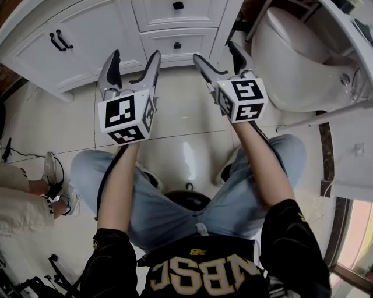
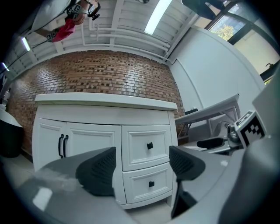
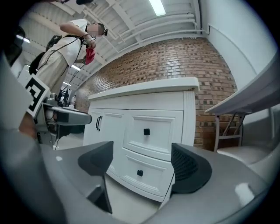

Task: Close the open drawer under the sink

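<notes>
In the head view your left gripper (image 1: 134, 58) is over the floor in front of the cabinet (image 1: 93, 29). Its jaws are spread, with nothing between them. Your right gripper (image 1: 217, 53), just beside it, is spread too and empty. The upper drawer (image 1: 178, 9) and the lower drawer (image 1: 176, 43) both sit flush in the cabinet front, right of the doors (image 1: 60, 41). Only the gripper views show the brick wall (image 2: 100, 74) behind the cabinet. Only the right gripper view shows a person (image 3: 74, 39) standing at the left.
</notes>
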The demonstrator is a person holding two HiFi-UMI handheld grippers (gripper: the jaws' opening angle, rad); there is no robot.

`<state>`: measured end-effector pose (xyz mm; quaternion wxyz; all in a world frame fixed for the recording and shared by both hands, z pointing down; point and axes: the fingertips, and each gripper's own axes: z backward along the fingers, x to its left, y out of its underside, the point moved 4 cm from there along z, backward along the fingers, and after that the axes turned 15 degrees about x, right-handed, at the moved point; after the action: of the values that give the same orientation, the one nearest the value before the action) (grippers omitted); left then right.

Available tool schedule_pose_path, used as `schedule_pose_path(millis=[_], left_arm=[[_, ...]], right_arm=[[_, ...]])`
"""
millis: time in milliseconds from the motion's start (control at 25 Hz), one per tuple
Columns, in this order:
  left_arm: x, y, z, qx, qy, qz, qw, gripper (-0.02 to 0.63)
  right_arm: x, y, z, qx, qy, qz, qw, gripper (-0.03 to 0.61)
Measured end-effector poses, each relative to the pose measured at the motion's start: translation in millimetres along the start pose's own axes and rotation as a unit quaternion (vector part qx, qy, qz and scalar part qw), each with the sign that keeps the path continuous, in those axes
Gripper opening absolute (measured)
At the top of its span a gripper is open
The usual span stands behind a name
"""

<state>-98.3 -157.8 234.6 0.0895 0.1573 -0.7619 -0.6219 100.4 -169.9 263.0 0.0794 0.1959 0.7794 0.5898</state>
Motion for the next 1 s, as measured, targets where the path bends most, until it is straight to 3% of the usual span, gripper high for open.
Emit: schedule_pose_path(millis=[280,1000], left_arm=[[-10,2,10,0.002,0.015,-0.017,0.9997,0.387],[-22,10,-3,0.017,0.034,-0.025,0.999,0.383]], right_arm=[[-20,-1,35,-0.033,0.046,-0.084,0.995,0.405],[-27,7,28,-0.018,0.056,-0.086,0.995,0.388]])
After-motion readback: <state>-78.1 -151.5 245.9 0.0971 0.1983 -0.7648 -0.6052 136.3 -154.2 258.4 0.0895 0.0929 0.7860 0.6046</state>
